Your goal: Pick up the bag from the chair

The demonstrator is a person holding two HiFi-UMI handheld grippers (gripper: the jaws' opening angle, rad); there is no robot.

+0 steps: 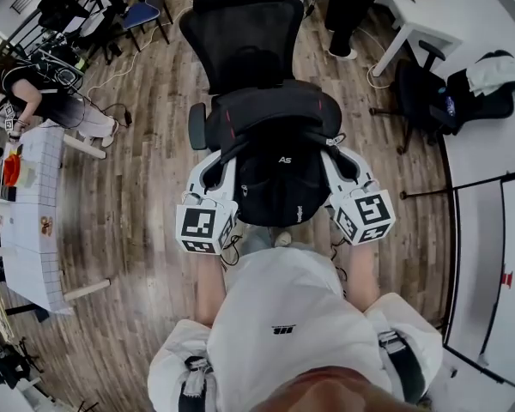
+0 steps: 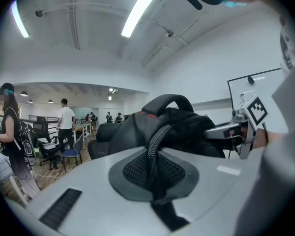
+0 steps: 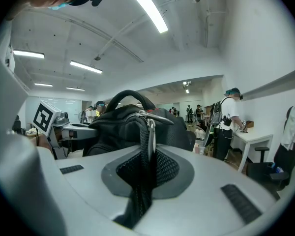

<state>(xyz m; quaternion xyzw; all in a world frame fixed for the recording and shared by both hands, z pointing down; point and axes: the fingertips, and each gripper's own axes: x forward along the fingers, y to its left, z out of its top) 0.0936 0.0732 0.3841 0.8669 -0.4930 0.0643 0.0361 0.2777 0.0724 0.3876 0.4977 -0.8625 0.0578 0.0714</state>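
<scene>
Gripper views alone show both jaws clamped on bag.

We were in an open-plan office or lab. A wood-plank floor ran under a mesh office chair and white desks, with cables trailing across it. A whiteboard hung on the wall, strip lights lined the ceiling, and a person stood working at a desk's edge.
</scene>
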